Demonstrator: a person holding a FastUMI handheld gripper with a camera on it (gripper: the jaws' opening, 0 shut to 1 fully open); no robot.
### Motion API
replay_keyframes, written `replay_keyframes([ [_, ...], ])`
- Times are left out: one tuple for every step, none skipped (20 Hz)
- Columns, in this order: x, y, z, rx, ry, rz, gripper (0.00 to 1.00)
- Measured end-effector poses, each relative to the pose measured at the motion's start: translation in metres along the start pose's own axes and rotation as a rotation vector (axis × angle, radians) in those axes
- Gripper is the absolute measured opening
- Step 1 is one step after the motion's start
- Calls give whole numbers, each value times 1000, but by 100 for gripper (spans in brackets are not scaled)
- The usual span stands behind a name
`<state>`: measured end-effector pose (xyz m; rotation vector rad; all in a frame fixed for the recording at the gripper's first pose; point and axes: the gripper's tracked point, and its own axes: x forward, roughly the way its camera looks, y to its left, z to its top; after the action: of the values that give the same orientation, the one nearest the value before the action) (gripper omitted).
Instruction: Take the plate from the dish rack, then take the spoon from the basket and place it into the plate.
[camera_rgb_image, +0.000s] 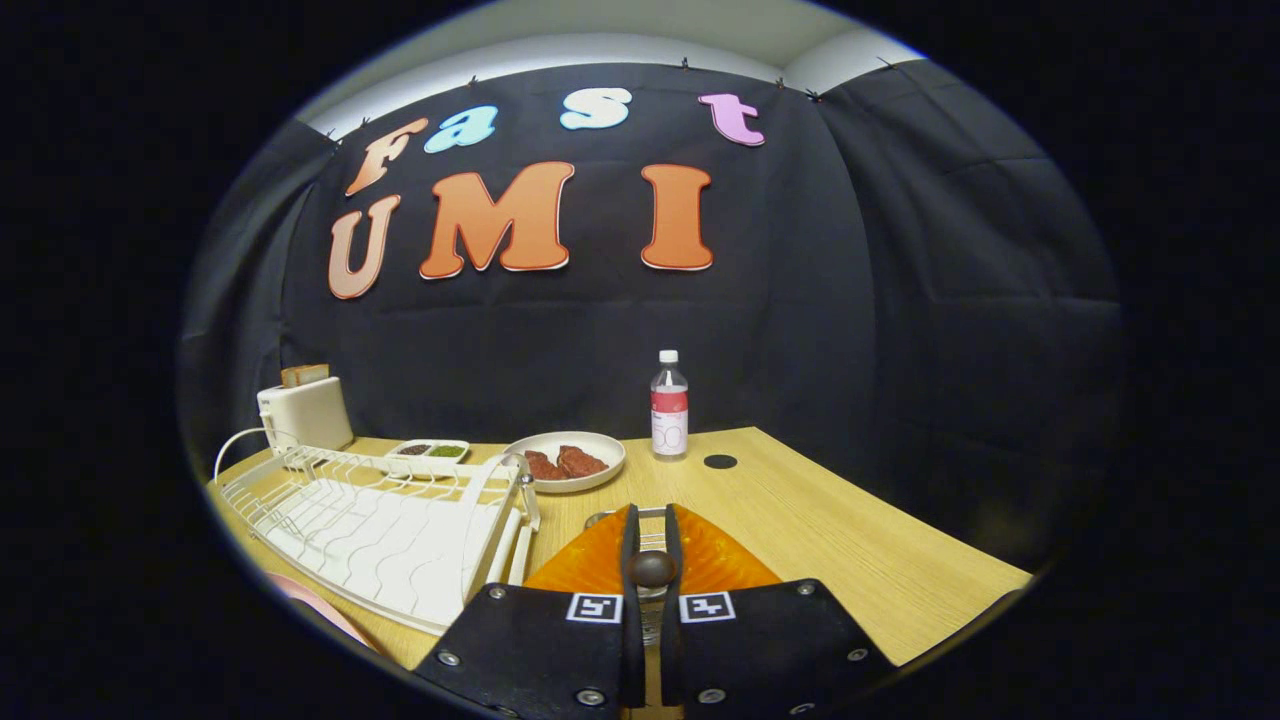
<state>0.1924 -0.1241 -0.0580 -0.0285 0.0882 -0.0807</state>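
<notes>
While the gripper (651, 516) hangs low over the wooden table (880, 560), its two fingers stand almost together with only a thin slot between them. A slim piece of shiny metal runs along that slot. It looks like the handle of the spoon (651, 540), pinched from both sides. A small rounded metal end shows just left of the fingertips and is probably the spoon's bowl, though that is hard to make out.

The orange plate (720, 565) lies flat on the table directly under and just ahead of the fingers, out of the white wire dish rack (380, 530) that sits beside it on the left. The basket (512, 500) is the upright holder at the near end of the rack, close to the fingertips.

The spoon is likely light, stiff and smooth, so it may swivel or slip in a pinch. A hold across the flat of the handle, near its middle, should keep it level. The plate looks glossy, rigid and breakable, so the spoon is best lowered into it, not dropped.

Farther back stand a white toaster (305, 412), a small two-part sauce dish (430, 452), a pale plate of meat (565, 462) and a clear bottle (669, 405).
</notes>
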Motion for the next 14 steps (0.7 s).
replay_keyframes([
  [-3,0,7,2,-13,-2,6],
  [-7,0,14,5,-24,-1,6],
  [-13,2,23,8,-37,3,6],
  [-20,3,32,12,-52,7,6],
  [-26,5,41,13,-65,10,6],
  [-34,7,51,10,-81,13,6],
  [-42,9,59,4,-97,18,6],
  [-52,12,66,-1,-110,24,6],
  [-60,16,72,-5,-120,33,6],
  [-70,21,79,-8,-129,42,6],
  [-79,26,84,-10,-140,52,6],
  [-88,31,87,-12,-146,62,6],
  [-97,38,90,-14,-145,77,6],
  [-106,46,93,-12,-148,95,6],
])
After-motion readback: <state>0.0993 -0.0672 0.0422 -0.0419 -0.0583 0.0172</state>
